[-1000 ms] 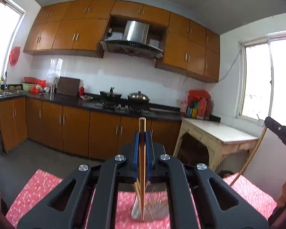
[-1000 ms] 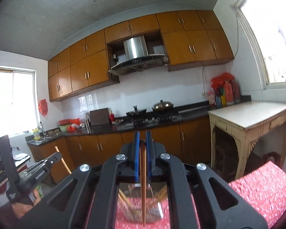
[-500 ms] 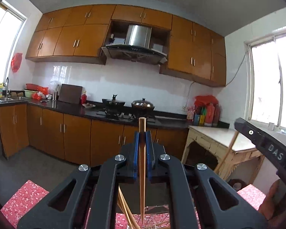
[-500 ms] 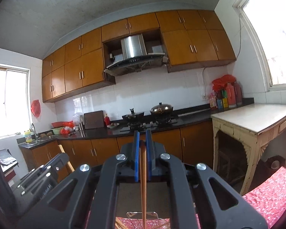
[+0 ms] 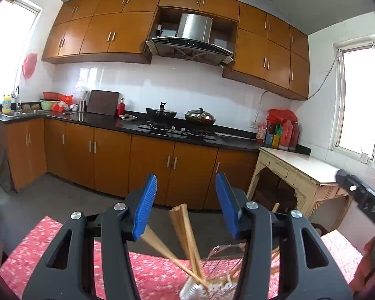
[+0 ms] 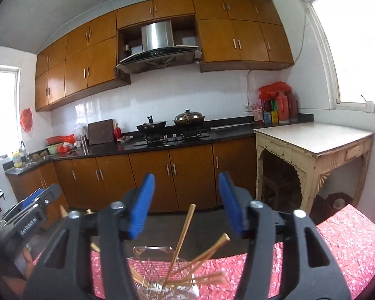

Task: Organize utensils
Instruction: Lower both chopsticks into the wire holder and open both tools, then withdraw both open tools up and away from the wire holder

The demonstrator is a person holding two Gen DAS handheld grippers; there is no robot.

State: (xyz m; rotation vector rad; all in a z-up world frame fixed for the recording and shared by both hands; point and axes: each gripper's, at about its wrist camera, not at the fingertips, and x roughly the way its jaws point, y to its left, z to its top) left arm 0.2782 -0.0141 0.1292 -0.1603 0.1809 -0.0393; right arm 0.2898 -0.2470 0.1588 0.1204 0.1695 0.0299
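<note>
The left gripper [image 5: 186, 200] and right gripper [image 6: 186, 200] have just been opening; nothing is pinched. Below each, tan wooden chopsticks [image 6: 181, 240] lean upward, tips down in the wire-mesh metal holder [image 6: 162, 282] on the red floral surface [image 6: 350, 245].

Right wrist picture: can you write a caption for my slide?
Right gripper open above a wire basket of wooden chopsticks on a red cloth.
</note>
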